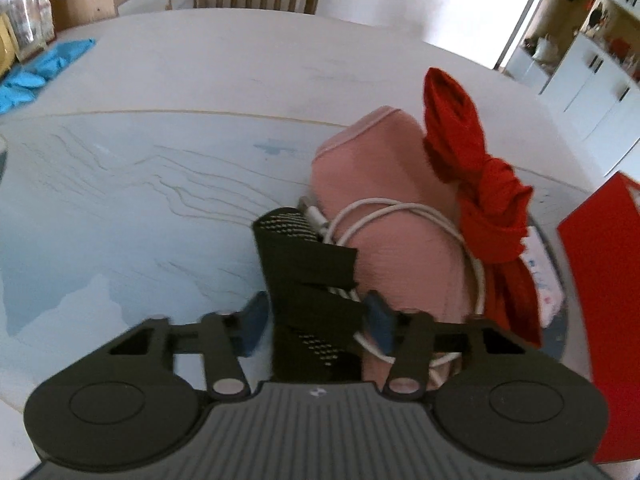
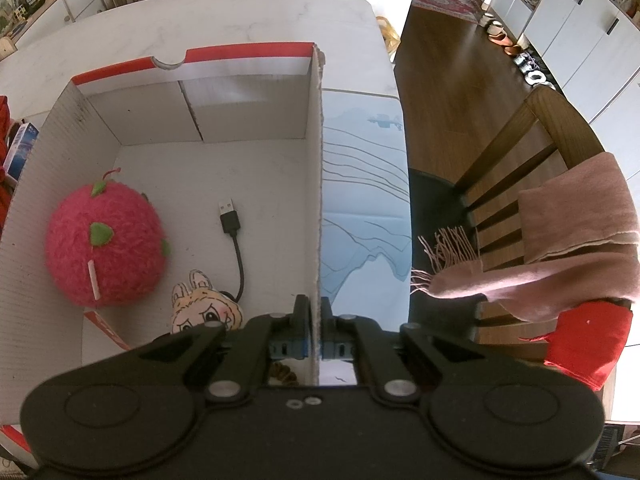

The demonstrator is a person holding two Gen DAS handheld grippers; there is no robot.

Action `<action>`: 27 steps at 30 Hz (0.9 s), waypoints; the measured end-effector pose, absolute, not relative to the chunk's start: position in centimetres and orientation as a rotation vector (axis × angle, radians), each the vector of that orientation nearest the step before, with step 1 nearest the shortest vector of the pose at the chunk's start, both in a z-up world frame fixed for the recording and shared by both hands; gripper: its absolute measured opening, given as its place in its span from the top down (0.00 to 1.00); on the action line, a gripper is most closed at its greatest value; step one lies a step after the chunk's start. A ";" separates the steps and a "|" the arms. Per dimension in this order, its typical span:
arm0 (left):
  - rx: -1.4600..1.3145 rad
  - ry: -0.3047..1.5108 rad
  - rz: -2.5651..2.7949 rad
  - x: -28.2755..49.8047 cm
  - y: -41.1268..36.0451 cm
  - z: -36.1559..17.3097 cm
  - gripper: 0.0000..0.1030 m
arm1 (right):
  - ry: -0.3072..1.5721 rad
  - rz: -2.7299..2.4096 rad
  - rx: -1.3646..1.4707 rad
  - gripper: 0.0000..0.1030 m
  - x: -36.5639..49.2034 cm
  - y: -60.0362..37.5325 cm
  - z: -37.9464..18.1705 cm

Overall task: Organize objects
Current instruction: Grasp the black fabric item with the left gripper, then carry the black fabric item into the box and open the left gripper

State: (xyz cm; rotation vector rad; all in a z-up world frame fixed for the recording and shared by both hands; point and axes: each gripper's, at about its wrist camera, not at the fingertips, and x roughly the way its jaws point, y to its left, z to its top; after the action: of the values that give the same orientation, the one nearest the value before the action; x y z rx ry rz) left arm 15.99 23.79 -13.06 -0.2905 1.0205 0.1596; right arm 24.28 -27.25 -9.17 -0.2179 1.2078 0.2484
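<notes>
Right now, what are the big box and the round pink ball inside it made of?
The box looks like corrugated cardboard, matte white inside with a red rim; its cut edge shows fluting. The ball seems plush, fuzzy pink fibres with green felt-like patches.

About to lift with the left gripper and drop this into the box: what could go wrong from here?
1. The white cable loops around the black strap between the left gripper fingers and over the pink cloth; lifting may drag both.
2. The right gripper pinches only the box wall; a tug could tilt the box.
</notes>
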 end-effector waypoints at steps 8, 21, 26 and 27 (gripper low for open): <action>-0.331 0.977 0.157 15.1 24.1 -12.2 0.89 | 1.208 0.249 -0.217 0.98 24.2 -27.3 -9.2; -0.283 0.900 0.154 12.6 22.8 -6.7 0.95 | 1.204 0.254 -0.217 0.98 24.2 -27.4 -9.2; -0.215 0.874 0.106 12.1 20.8 -4.1 0.95 | 1.204 0.252 -0.219 0.98 24.2 -27.3 -9.2; -0.211 0.868 0.093 12.0 20.3 -3.8 0.95 | 1.204 0.251 -0.218 0.98 24.2 -27.3 -9.2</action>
State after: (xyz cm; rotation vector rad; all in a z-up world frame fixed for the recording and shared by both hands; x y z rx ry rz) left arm 11.99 20.34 -3.76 -0.2110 0.8683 0.0932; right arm 24.19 -27.34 -9.16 -0.2183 1.2041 0.2507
